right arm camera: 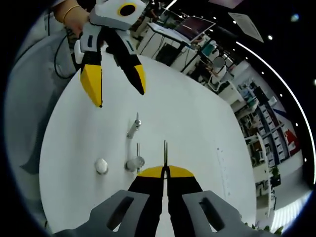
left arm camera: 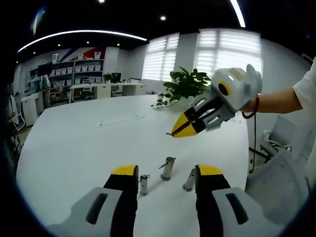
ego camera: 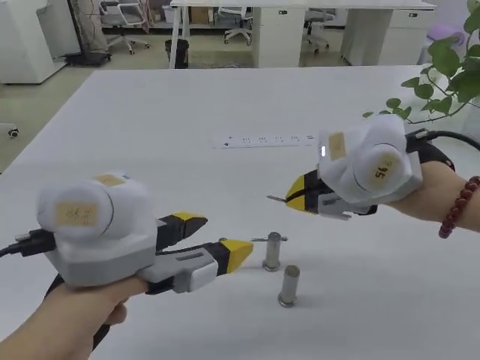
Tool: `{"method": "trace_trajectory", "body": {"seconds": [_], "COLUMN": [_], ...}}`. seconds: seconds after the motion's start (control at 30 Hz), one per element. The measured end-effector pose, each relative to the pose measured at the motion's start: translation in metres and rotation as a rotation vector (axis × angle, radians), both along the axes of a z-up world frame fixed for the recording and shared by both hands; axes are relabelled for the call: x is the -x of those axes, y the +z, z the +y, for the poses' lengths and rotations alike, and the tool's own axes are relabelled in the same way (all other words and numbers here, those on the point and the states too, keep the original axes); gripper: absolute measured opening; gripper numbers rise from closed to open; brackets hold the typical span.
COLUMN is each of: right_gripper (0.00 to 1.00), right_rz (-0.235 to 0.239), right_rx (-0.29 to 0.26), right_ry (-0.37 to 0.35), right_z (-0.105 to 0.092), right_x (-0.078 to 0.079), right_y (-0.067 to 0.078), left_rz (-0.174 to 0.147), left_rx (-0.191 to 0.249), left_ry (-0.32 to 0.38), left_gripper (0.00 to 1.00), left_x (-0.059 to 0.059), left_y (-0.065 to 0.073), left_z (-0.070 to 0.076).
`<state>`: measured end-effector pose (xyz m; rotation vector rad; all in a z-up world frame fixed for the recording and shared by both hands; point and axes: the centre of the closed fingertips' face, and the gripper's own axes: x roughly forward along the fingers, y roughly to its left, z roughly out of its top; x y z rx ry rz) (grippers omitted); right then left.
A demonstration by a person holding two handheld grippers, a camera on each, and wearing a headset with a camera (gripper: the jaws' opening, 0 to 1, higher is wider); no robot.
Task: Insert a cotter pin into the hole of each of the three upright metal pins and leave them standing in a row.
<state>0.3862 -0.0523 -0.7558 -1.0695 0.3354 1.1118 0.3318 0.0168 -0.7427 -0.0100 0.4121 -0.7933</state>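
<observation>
The right claw, clamped on a cotter pin jutting forward for threading, hovers right of centre while the left claw, jaws apart, sits beside the three metal pins at lower centre of the desk, probably to steady the bare pin.

Third metal pin mostly hidden behind left gripper (head view).
</observation>
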Motion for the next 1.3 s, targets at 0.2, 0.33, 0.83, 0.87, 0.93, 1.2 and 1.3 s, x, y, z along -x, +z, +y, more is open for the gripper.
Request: {"method": "trace_trajectory", "body": {"seconds": [0.2,0.33,0.83,0.87,0.93,1.2,1.3], "right_gripper": [0.02,0.02,0.02,0.02,0.02,0.02,0.02], "right_rz": [-0.024,-0.034,-0.075,-0.074,-0.077,-0.079,-0.078], "right_rx": [0.018,0.02,0.009,0.007,0.004,-0.011,-0.015], "right_ry": [0.051,0.073,0.139,0.141,0.147,0.164,0.166], "right_z": [0.008,0.013,0.032,0.033,0.034,0.04,0.041], "right_x": [0.016,0.025,0.045,0.046,0.047,0.053,0.054], "right_y": [-0.002,-0.002,0.005,0.005,0.007,0.01,0.01], "left_rz": [0.03,0.06,0.17,0.175,0.182,0.218,0.229], "left_rx": [0.014,0.045,0.186,0.192,0.203,0.251,0.263], "left_ry": [-0.018,-0.013,-0.001,-0.001,-0.001,0.0,0.002], "left_gripper": [0.4,0.35,0.23,0.21,0.2,0.12,0.06], "left_x": [0.002,0.0,-0.002,-0.003,-0.002,-0.003,-0.003], "left_y": [-0.001,-0.001,0.003,0.003,0.004,0.006,0.005], "left_z": [-0.007,-0.01,-0.021,-0.021,-0.023,-0.026,-0.026]}}
